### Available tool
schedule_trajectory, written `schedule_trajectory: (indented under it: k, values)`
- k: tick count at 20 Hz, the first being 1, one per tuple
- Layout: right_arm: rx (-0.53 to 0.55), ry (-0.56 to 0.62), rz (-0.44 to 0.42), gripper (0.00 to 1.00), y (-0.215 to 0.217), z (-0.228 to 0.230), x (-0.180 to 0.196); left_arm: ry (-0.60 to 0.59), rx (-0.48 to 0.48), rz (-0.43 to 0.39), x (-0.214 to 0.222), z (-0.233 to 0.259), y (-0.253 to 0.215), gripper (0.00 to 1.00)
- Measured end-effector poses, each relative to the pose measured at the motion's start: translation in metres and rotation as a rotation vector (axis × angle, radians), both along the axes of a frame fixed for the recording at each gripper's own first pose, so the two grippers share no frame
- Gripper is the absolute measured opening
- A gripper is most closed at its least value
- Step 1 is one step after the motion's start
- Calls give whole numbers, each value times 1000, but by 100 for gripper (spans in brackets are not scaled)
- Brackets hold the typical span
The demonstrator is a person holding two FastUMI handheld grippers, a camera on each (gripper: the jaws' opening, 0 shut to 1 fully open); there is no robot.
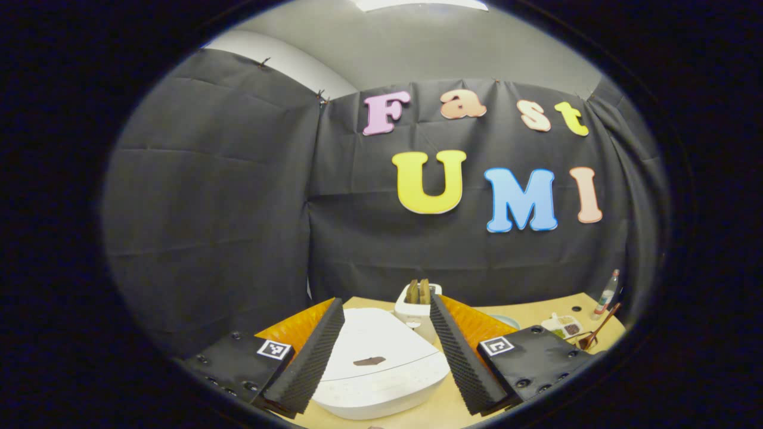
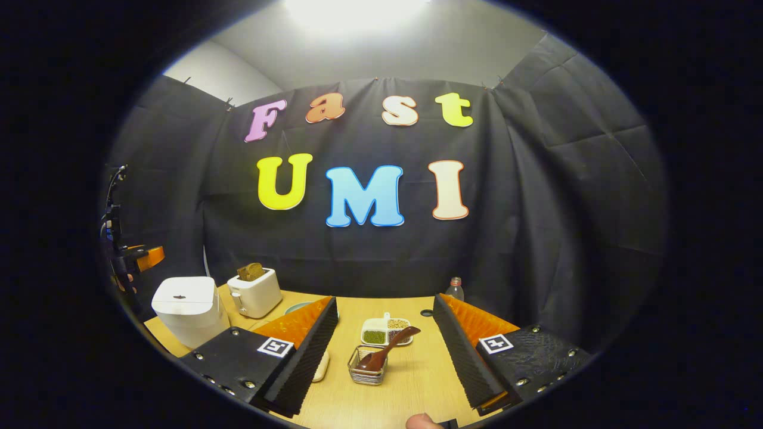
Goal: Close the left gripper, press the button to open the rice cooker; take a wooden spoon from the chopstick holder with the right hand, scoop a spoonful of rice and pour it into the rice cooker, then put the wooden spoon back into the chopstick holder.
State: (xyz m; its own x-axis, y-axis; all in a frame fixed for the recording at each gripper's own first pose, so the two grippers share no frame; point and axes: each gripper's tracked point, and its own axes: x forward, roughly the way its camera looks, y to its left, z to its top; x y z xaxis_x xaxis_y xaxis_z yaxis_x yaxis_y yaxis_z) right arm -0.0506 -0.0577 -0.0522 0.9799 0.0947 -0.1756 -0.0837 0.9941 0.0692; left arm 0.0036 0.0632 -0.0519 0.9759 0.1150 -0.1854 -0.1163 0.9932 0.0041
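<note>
Smooth glossy white plastic rice cooker (image 1: 381,366); matt pale wooden table (image 2: 411,381); shiny wire-metal chopstick holder (image 2: 367,367); polished brown wooden spoon (image 2: 387,350); white toaster (image 2: 256,293), probably plastic.

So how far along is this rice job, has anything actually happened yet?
Nothing looks done yet. The rice cooker has its lid down, and the left gripper hangs open above it, not closed for the button press. The wooden spoon sits in the chopstick holder, with the right gripper open in front of it. Left to do: close, press, scoop rice, pour, return the spoon.
</note>
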Motion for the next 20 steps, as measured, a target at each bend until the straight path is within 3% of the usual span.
schedule_trajectory:
  k: [1,2,5,8,10,11,13,14,15,16,20]
  values:
    - [-7,-22,1,98,4,5,0,-31,-14,-2,-9,10,-9,94]
    - [-17,-42,-3,98,5,8,0,-58,-24,-11,-17,18,-17,100]
    - [-45,-114,-10,97,17,15,-3,-118,12,-38,-30,33,-34,94]
    - [-69,-152,-19,98,20,20,0,-168,24,-60,-29,46,-48,100]
    - [-56,-150,-13,98,24,21,4,-193,26,-80,-26,53,-57,94]
    - [-53,-148,-12,98,26,20,6,-204,30,-78,-24,56,-57,100]
    - [-58,-144,-17,97,32,13,7,-217,27,-90,-24,61,-62,94]
    - [-59,-141,-18,97,32,12,9,-221,24,-97,-25,63,-64,99]
    - [-57,-139,-19,97,32,11,8,-227,22,-101,-25,66,-66,94]
    - [-54,-132,-19,98,33,9,10,-231,22,-106,-25,69,-68,100]
    - [-28,-119,-28,98,26,20,18,-232,22,-125,-24,71,-77,94]
